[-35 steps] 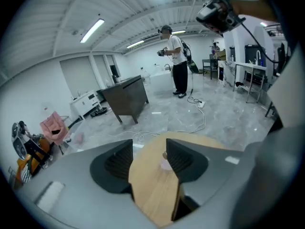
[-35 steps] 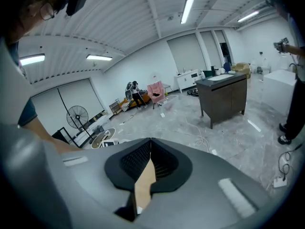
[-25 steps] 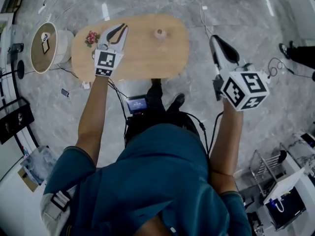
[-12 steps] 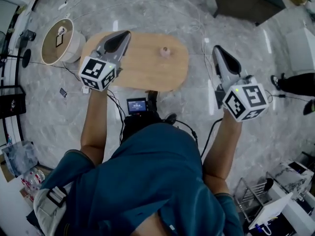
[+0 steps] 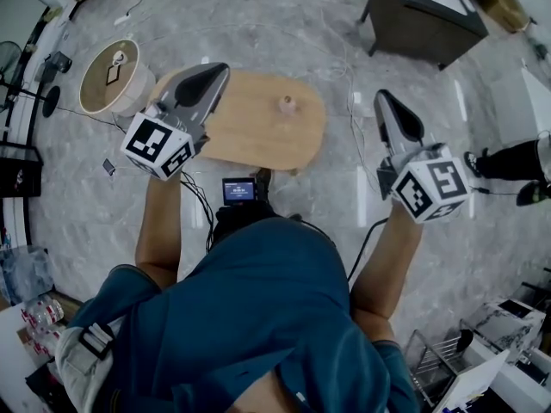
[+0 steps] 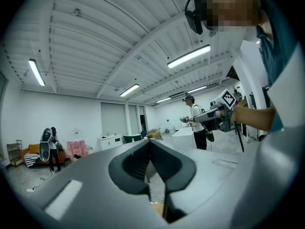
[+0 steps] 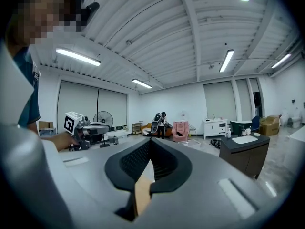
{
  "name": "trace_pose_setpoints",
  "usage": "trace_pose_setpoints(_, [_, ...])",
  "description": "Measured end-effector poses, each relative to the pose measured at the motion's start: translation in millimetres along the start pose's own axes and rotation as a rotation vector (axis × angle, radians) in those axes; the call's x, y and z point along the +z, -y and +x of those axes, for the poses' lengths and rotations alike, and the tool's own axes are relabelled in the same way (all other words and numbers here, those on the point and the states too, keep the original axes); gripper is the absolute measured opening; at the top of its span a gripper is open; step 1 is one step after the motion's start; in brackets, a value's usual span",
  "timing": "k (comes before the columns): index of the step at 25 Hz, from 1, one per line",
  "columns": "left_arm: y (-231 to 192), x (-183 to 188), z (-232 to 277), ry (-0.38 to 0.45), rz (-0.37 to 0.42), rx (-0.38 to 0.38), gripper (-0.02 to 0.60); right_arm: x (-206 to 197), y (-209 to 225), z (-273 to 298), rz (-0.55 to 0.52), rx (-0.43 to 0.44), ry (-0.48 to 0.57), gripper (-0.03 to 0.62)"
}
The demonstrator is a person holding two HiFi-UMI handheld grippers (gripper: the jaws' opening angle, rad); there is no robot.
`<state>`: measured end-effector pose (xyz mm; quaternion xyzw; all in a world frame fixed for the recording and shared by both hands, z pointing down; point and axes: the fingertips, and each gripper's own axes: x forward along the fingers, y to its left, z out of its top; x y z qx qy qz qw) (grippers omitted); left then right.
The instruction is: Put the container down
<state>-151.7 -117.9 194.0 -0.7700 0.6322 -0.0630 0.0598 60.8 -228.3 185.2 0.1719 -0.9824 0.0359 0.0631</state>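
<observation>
My left gripper [image 5: 217,70] hangs high over the left end of the oval wooden table [image 5: 258,132], jaws shut with nothing between them. The left gripper view shows its tips [image 6: 151,143] closed, pointing level across the room. My right gripper [image 5: 386,97] is raised off the table's right end, also shut and empty [image 7: 151,142]. A small pink object [image 5: 285,103] stands on the table's far middle. The flowered container seen earlier at the table's left end is hidden behind the left gripper.
A round white stool with a wooden top [image 5: 109,76] stands left of the table. A dark cabinet [image 5: 422,11] is at the far right. Cables run over the grey floor. A small screen device [image 5: 239,190] sits by the table's near edge. Someone's legs [image 5: 512,160] show at right.
Both grippers have risen away from the table. The left one left the flowered container on the table's left end and its jaws closed. The container is now covered by that gripper.
</observation>
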Motion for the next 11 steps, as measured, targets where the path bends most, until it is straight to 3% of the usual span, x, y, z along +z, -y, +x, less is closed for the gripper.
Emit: trace_pose_setpoints(11, [42.2, 20.6, -28.0, 0.017, 0.056, -0.04, -0.002, 8.1, -22.7, -26.4, -0.011, 0.012, 0.024, 0.006])
